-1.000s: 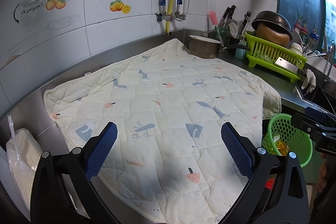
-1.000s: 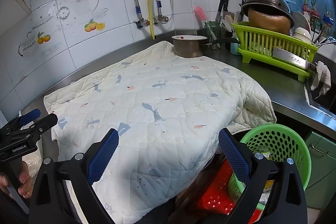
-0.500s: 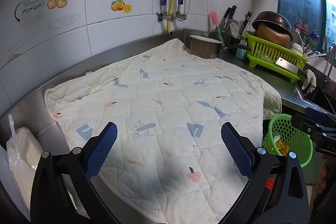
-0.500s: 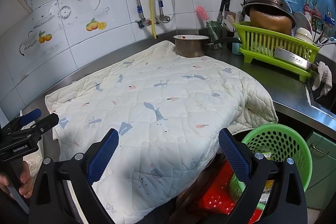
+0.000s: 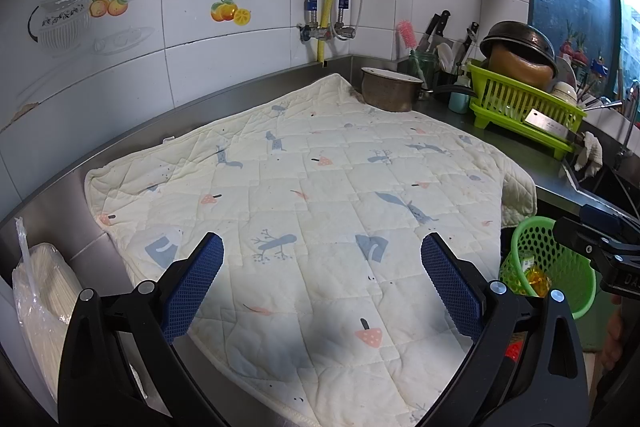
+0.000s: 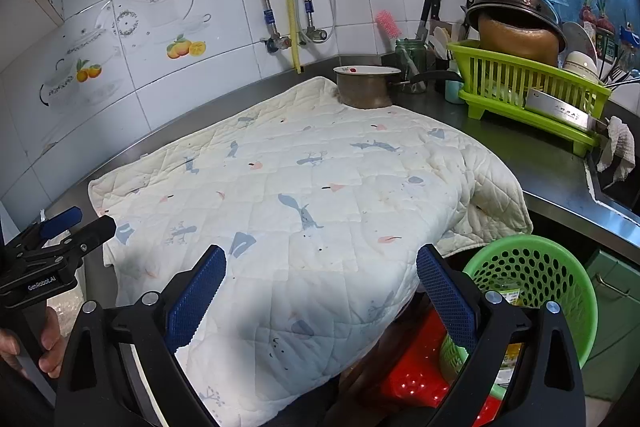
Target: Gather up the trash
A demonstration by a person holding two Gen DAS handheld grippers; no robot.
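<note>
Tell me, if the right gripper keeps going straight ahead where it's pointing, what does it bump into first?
Probably the quilted mat spread over the counter. The open right gripper holds nothing and aims down at the mat's near part, though depth is hard to judge.

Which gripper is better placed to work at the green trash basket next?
Right, probably. The right gripper hangs open with the green basket just beyond its right finger. The left gripper, also open, faces the quilted mat; from it the basket sits off at the far right edge.
</note>
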